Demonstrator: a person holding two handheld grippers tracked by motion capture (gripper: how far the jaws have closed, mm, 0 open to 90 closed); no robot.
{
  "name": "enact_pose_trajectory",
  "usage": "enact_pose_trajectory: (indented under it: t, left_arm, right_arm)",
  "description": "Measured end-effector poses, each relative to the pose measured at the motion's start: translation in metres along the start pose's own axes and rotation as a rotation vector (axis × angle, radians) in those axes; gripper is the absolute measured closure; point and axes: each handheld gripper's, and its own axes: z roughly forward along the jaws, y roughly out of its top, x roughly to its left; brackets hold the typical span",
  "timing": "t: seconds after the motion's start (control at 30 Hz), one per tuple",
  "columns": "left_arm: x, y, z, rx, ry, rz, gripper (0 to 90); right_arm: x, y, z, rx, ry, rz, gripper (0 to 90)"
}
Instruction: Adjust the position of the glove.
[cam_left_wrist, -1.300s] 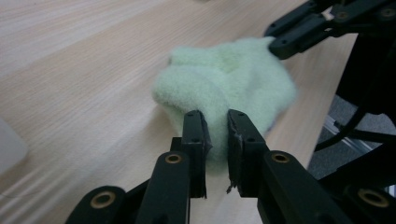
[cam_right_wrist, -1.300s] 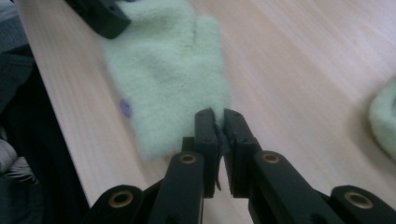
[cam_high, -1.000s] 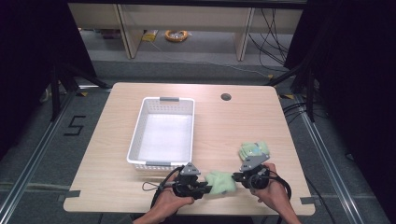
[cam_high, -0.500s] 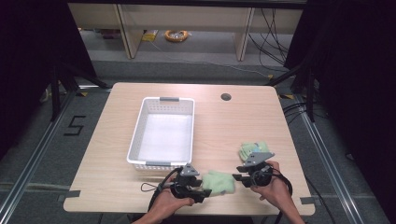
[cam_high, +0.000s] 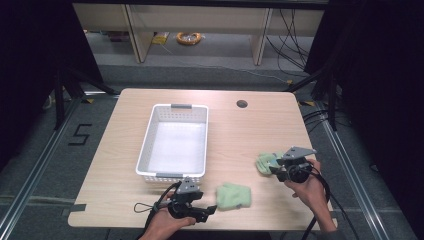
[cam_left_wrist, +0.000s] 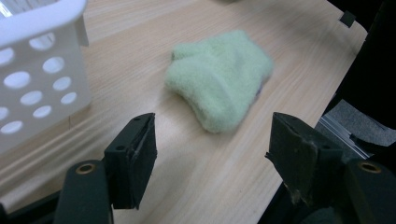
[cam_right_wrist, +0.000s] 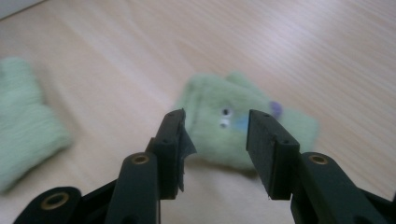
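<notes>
While my left gripper (cam_left_wrist: 212, 154) gapes wide short of one sock (cam_left_wrist: 219, 77), my right gripper (cam_right_wrist: 215, 140) hovers half-open before the other sock (cam_right_wrist: 233, 126).

White perforated basket (cam_high: 172, 145), upper-left of table centre in the high view; grey handle tabs on its near and far short rims, inside bare. In the left gripper view its wall (cam_left_wrist: 32, 79) sits at the left frame edge, round holes visible. Light wood table (cam_high: 250, 135) with a dark round grommet hole (cam_high: 242, 104) at upper right of the top. Yellow coil (cam_high: 188, 37) on the floor under the shelving at top centre. Black cables (cam_high: 290, 30) hang at top right. A "5" marking (cam_high: 80, 134) on the floor at left.
</notes>
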Motion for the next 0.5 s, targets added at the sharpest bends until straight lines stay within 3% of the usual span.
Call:
enact_pose_trajectory:
  t: [0.1,0.17,0.2,0.27,0.33,0.37,0.4,0.43,0.47,0.5]
  left_arm:
    - [0.000,-0.003,-0.002,0.002,-0.003,0.015,29.5]
    - [-0.001,-0.006,-0.003,-0.012,0.016,0.023,28.8]
    - [0.000,-0.007,-0.004,-0.005,0.021,0.044,28.3]
    - [-0.001,-0.009,-0.005,-0.015,0.021,0.025,27.7]
    - [0.001,-0.011,-0.008,-0.001,0.023,0.039,27.1]
    - [0.001,-0.013,-0.008,-0.014,0.021,0.021,26.8]
    - [0.001,-0.014,-0.009,-0.009,0.021,0.021,26.5]
    - [0.000,-0.016,-0.008,-0.026,0.041,0.014,26.3]
    - [0.002,-0.016,-0.010,-0.001,0.039,0.032,26.3]
    - [0.002,-0.017,-0.008,-0.019,0.035,-0.002,26.3]
  right_arm:
    - [-0.011,0.002,0.008,0.012,-0.010,0.030,58.5]
    - [-0.015,0.003,0.015,0.031,-0.011,0.050,58.3]
    - [-0.018,0.003,0.018,0.040,-0.010,0.056,58.0]
    - [-0.022,0.003,0.024,0.042,-0.016,0.046,57.9]
    - [-0.023,0.004,0.027,0.045,-0.012,0.081,57.9]
    - [-0.025,0.003,0.030,0.032,-0.012,0.062,57.9]
    - [-0.025,0.004,0.031,0.046,-0.007,0.077,57.8]
    - [-0.026,0.004,0.033,0.045,-0.011,0.067,57.4]
    - [-0.027,0.003,0.036,0.053,-0.011,0.065,57.1]
    - [-0.027,0.003,0.037,0.067,-0.005,0.071,56.8]
